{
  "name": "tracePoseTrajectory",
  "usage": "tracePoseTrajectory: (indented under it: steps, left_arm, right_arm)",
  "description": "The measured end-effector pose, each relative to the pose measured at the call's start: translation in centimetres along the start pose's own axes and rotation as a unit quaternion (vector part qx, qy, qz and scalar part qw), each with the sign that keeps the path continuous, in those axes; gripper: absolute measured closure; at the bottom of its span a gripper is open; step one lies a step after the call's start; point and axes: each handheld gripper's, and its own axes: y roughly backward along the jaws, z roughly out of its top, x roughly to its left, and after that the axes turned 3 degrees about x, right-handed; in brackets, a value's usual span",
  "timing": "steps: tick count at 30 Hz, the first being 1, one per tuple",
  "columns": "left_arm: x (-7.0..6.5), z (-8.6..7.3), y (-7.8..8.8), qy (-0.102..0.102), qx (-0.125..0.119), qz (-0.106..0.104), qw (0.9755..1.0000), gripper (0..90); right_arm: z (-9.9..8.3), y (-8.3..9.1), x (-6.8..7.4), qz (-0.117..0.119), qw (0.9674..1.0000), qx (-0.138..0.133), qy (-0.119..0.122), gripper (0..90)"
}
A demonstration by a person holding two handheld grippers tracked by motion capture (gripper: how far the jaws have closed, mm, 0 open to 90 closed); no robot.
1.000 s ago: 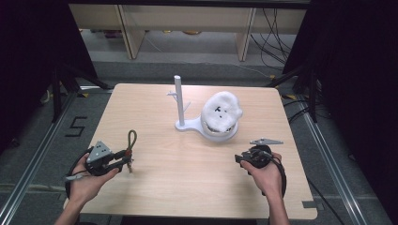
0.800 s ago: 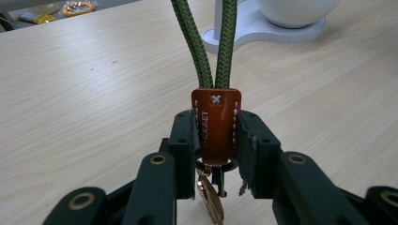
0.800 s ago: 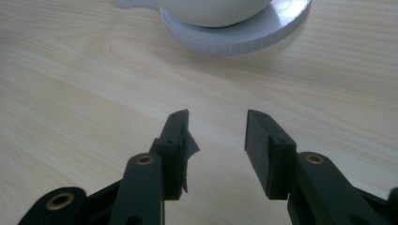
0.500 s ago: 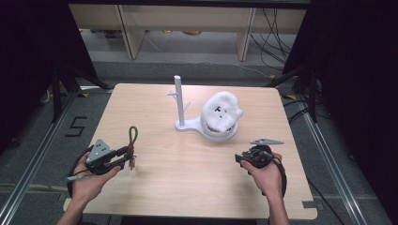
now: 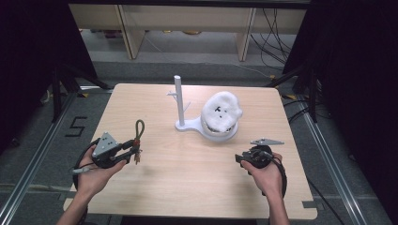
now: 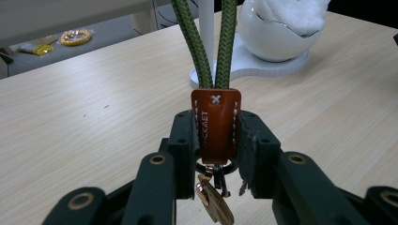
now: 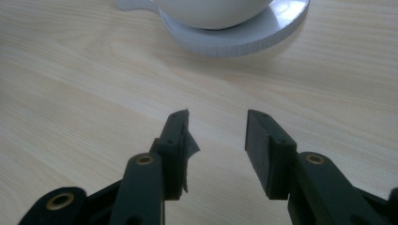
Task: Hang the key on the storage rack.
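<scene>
A keychain (image 6: 215, 119) with a brown leather tab, a green braided cord loop (image 5: 139, 127) and metal rings and keys below sits between the jaws of my left gripper (image 5: 135, 151), which is shut on the leather tab. The cord loop stands upward from the jaws. A white stand (image 5: 179, 101) with an upright post and small pegs rises from a flat base at mid-table, with a white bowl (image 5: 219, 127) of white fluffy stuff on that base. My right gripper (image 7: 216, 136) rests open at the front right, with nothing between its jaws, pointing toward the white base (image 7: 244, 37).
The light wooden table (image 5: 187, 187) has open surface between the two hands and in front of the stand. Dark frame legs, cables and shelving stand beyond the far edge. A floor marking lies left of the table.
My left gripper has lifted a little with the keychain, and the cord loop now stands slightly higher. The right hand has stayed still.
</scene>
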Motion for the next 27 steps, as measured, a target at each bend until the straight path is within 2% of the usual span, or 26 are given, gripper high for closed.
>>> tracePoseTrajectory:
  steps: [8, 9, 16, 17, 20, 21, 27]
  left_arm:
    - [-0.2, 1.2, -0.8, -0.004, -0.004, -0.004, 1.0, 68.6]
    - [-0.3, 1.3, -0.9, -0.004, -0.002, -0.004, 1.0, 68.5]
    - [-0.6, 2.1, -1.7, -0.005, -0.007, -0.009, 0.9999, 68.5]
    - [-0.6, 2.2, -1.9, -0.004, -0.01, -0.012, 0.9999, 68.5]
    - [-0.6, 2.5, -2.3, -0.005, -0.01, -0.013, 0.9999, 68.5]
    - [-0.7, 2.6, -2.3, -0.005, -0.009, -0.01, 0.9999, 68.5]
    - [-0.9, 3.5, -3.0, -0.005, -0.016, -0.012, 0.9998, 68.4]
  right_arm:
    - [0.0, 0.1, 0.0, -0.006, 0.9999, -0.003, -0.008, 60.7]
    - [0.0, -0.1, -0.3, -0.011, 0.9998, -0.014, 0.009, 60.7]
    - [0.1, 0.2, -0.2, -0.003, 0.9998, -0.019, 0.009, 60.6]
    - [0.1, 0.3, -0.1, -0.003, 0.9999, -0.015, 0.001, 60.5]
    - [0.1, 0.3, -0.1, -0.004, 0.9998, -0.017, 0.003, 60.3]
    - [0.1, 0.4, 0.0, -0.004, 0.9999, -0.01, -0.007, 60.3]
    - [0.1, 0.3, -0.1, -0.008, 0.9997, -0.02, 0.006, 60.0]
